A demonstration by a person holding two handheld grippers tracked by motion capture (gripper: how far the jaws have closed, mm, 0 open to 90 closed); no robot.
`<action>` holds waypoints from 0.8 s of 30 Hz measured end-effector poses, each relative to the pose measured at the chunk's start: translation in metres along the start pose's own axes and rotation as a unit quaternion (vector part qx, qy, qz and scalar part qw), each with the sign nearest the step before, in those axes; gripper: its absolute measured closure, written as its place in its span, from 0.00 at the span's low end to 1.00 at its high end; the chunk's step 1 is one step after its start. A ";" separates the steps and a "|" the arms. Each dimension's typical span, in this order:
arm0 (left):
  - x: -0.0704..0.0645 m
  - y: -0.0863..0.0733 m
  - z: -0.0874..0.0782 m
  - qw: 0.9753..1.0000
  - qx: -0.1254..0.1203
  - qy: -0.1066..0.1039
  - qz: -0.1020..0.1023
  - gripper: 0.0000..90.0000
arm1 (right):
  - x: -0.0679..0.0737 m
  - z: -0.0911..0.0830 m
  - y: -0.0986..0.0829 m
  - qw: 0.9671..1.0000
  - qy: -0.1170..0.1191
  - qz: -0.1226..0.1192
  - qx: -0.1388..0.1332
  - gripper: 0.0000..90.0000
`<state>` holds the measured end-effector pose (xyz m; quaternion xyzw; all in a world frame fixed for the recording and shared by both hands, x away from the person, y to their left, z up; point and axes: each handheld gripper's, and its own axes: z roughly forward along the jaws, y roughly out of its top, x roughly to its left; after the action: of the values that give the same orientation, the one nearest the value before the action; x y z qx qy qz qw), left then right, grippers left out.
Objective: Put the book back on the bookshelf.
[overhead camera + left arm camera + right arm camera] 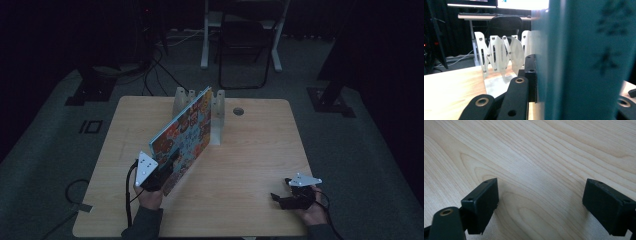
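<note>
The table is pale wood with a fine grain, rounded at its corners, and a small round dark hole sits near its far edge. On it, toward the back, stands a white metal book rack — thin scalloped plates riveted upright on a flat base, which the left gripper view shows close up.

The picture book, a flat hard-covered slab with a busy, colourful cartoon cover, stands tilted on the table; its far end rests in among the rack's plates. The high view gives that cover; the left gripper view gives instead the plain teal spine with blurred dark characters.

The left gripper is clamped on the book's near end, black ribbed jaws pressed to either side. The right gripper rests low at the table's near right, well apart from the book — its blocky matte jaws stand wide apart over bare wood.
</note>
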<state>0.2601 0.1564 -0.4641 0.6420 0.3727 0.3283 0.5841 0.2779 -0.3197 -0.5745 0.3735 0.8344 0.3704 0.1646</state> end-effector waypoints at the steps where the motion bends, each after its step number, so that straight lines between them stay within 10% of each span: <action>1: 0.000 0.000 0.000 1.000 0.000 0.002 -0.001 0.90 | 0.000 0.000 0.000 1.000 0.000 0.000 0.000 0.15; 24: 0.003 0.000 0.004 1.000 0.004 0.028 0.009 0.90 | 0.000 0.000 0.000 1.000 0.000 0.000 0.000 0.15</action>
<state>0.2647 0.1571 -0.4644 0.6381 0.3848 0.3500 0.5678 0.2780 -0.3198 -0.5745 0.3733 0.8344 0.3704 0.1648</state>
